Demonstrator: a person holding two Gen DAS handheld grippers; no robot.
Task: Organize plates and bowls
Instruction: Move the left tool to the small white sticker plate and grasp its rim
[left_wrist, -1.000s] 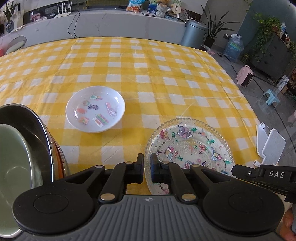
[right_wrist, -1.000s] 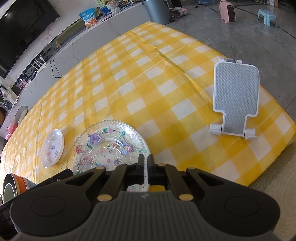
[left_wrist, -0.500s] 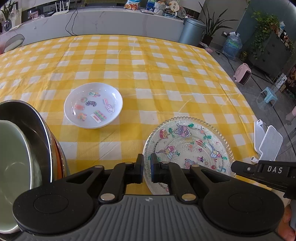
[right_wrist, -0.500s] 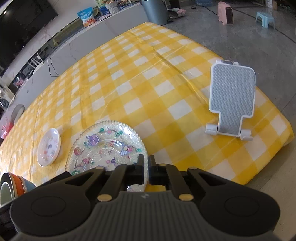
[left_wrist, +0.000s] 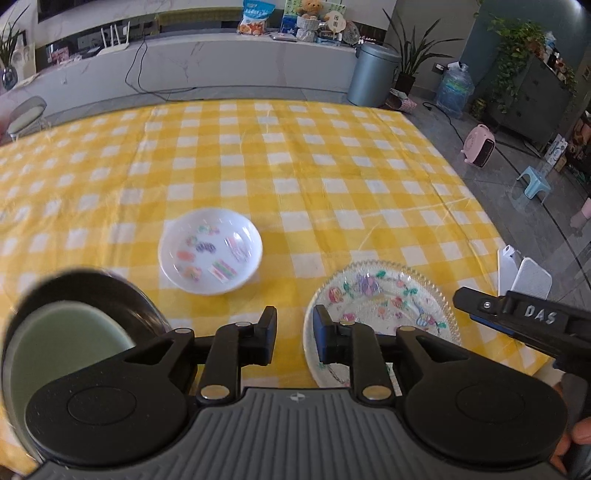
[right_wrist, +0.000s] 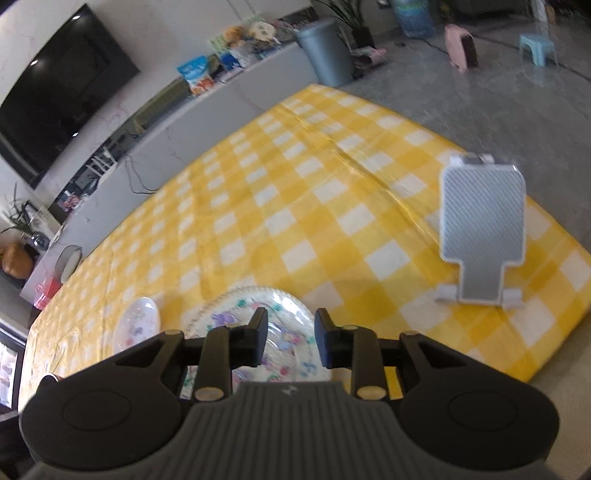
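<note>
Left wrist view: left tongs (left_wrist: 294, 334) spread, nothing between the pads, hovering over the near edge of the table (left_wrist: 258, 166) with its yellow-and-white checked cloth; the gap looks about wide enough for a plate rim, so my read is they're staged for a pick, not mid-carry; small white shallow dish with coloured sticker prints (left_wrist: 210, 255) sits flat on the cloth ahead and slightly left, well clear of everything else; clear pressed-glass plate with cartoon print and beaded rim (left_wrist: 382, 306) lies flat just right of the pads, its near edge hidden behind the right finger; nested stack at lower left, pale green bowl inside a dark metal bowl (left_wrist: 79, 325), looks like the collection point since bowls are already nested there; black arm of the right tongs marked DAS reaches in over the glass plate's right rim.

Right wrist view: right tongs (right_wrist: 290, 341) also spread, empty, poised directly above the near half of the glass plate (right_wrist: 258, 314); can't tell if the pads touch it; white dish (right_wrist: 138, 325) just left of the plate, apart; white-and-grey ridged phone stand (right_wrist: 482, 229) upright near the table's right edge, not part of the job; likely placed clear of the working area.
</note>
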